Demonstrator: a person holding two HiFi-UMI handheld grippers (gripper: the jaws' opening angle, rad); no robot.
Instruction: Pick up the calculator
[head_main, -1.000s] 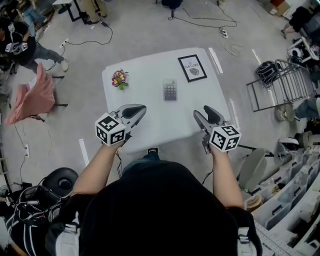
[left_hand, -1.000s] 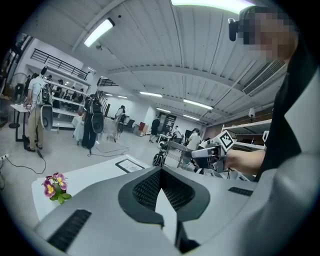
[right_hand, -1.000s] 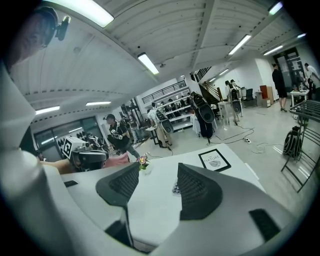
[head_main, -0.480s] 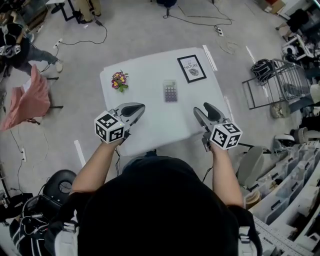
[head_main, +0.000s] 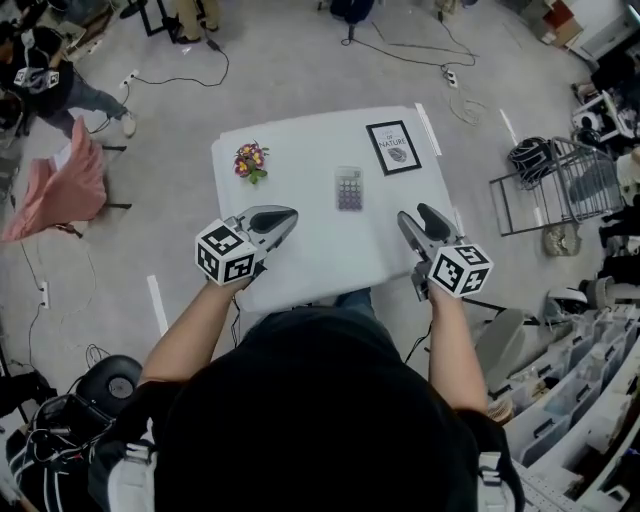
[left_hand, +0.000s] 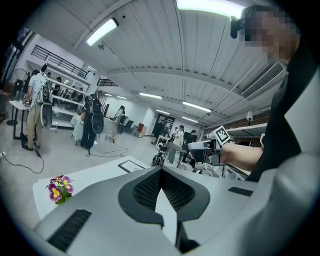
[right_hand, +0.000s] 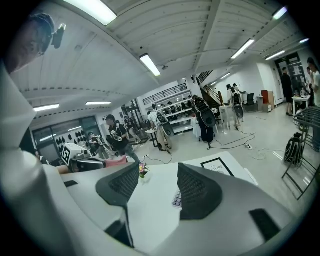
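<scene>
The calculator is small and grey with rows of purple keys. It lies flat near the middle of the white table. My left gripper hovers over the table's near left part, jaws shut on nothing. At the near right, my right gripper is open and empty. In the right gripper view a strip of the calculator shows in the gap between the jaws, well ahead of them. Both grippers are short of the calculator and apart from it.
A small bunch of flowers stands at the table's far left and a framed print lies at the far right. A metal rack stands on the floor to the right, a pink-draped chair to the left. Cables cross the floor beyond.
The head view has shifted a little, so the table sits slightly further right in frame. Both grippers keep their places over the table's near edge and their jaws are unchanged.
</scene>
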